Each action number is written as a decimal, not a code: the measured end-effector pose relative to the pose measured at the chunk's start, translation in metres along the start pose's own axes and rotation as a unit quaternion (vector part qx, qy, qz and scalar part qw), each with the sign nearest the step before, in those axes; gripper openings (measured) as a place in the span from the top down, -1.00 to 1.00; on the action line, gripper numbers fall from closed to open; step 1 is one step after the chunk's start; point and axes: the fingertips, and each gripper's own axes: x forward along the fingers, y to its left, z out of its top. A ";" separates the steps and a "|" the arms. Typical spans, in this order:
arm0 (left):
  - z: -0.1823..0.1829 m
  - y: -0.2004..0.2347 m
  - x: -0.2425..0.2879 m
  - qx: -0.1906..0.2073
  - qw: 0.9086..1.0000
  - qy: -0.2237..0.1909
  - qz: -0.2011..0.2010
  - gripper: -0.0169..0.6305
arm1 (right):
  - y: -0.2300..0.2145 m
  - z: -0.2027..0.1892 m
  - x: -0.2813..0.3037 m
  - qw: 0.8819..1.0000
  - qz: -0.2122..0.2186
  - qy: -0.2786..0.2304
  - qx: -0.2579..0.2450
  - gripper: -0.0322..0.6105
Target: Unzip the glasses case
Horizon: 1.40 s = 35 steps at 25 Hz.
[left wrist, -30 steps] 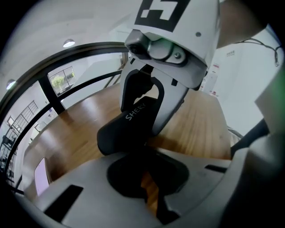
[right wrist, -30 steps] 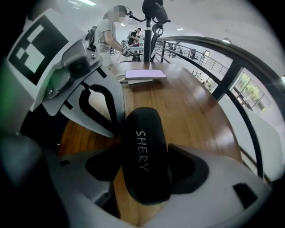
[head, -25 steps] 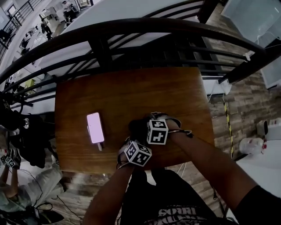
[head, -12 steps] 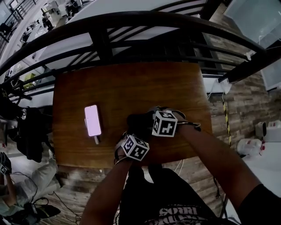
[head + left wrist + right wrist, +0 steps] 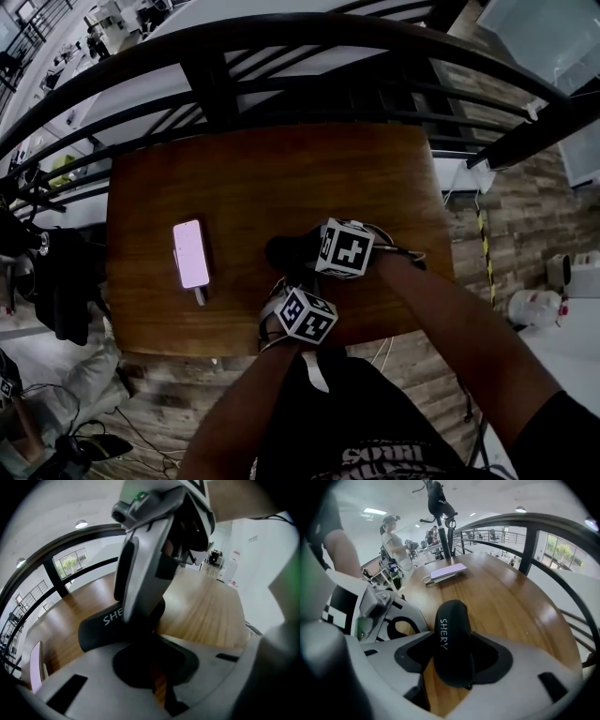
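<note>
1. Nearest the near edge of the desk (image 5: pixel 281 178), the left gripper (image 5: pixel 156 653) points steeply down at the near end of the case. Its jaws are drawn almost together, with only a thin slit of wood showing between them. The tips sit where the right gripper's finger crosses in front, so I cannot tell whether a zip pull is pinched there.
2. Just beyond it, the right gripper (image 5: pixel 453 645) straddles the black glasses case (image 5: pixel 451 634). Its jaws have just been closing with the case between them, and the pads now look to be against its two long sides.
3. The case lies flat on the desk's near half, about midway between the left and right edges. Its white lettering faces up.
4. Progress, as I judge it: the shell looks fully closed, with no gap along any seam on show. The zip itself is not visible. The holding grip seems in place, so finding the pull and running it round the case is all still to do.
5. Well apart, near the left edge, a phone (image 5: pixel 191 254) lies with its screen lit.
6. Beyond the far edge runs a dark railing (image 5: pixel 281 56).
</note>
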 end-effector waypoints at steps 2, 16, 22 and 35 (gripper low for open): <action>0.007 -0.007 0.004 -0.005 1.000 -0.002 0.000 0.93 | -0.001 0.000 0.000 1.000 0.002 0.002 0.004 0.18; 0.034 -0.033 0.022 -0.129 0.991 -0.020 -0.019 0.92 | 0.001 0.000 -0.003 1.000 -0.007 -0.016 0.012 0.17; 0.022 -0.034 -0.012 -0.143 0.987 -0.051 -0.059 0.90 | 0.000 0.008 -0.023 0.988 -0.034 -0.111 0.100 0.17; 0.035 -0.002 -0.178 -0.180 0.955 -0.229 -0.062 0.93 | 0.081 0.016 -0.174 0.879 -0.242 -0.330 0.245 0.81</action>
